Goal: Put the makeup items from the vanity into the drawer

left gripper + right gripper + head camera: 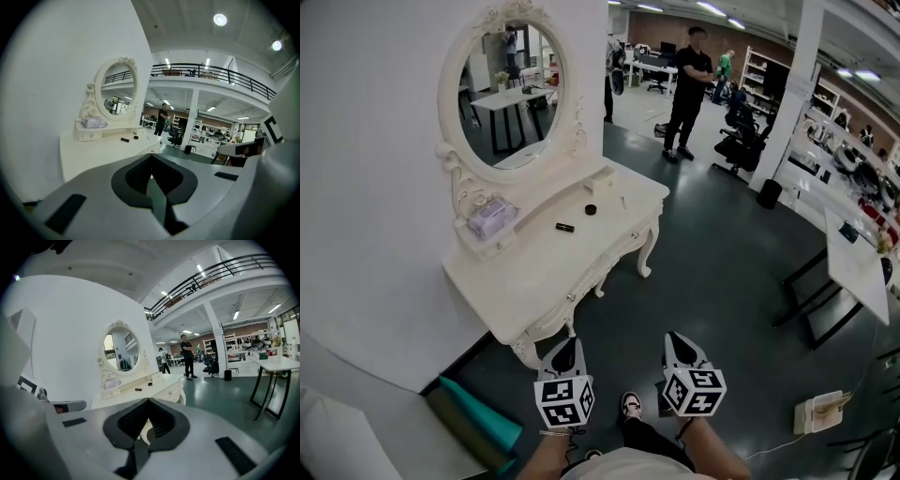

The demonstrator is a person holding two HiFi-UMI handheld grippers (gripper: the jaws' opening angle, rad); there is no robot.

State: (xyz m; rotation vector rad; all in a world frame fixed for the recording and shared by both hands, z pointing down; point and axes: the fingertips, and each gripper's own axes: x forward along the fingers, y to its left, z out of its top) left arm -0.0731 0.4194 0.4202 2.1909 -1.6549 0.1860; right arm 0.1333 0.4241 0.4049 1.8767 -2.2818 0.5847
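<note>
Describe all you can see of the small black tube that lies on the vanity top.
The black tube is small, short and dark, perhaps a lipstick; finer details are too small to tell. It lies flat near the middle of the cream vanity top, beside a round black item but apart from it. Only the tabletop touches it.

No txt, nos., brands or signs legible in any view. Marker cubes [563,401] on the left hand-held gripper [565,343] & right hand-held gripper [677,339], approx. 6 o'clock in head view, carry b/w square patterns only, no letters. Purple pack [492,217] at back of desk [534,277], approx. 10 o'clock: any print too small to read.
</note>
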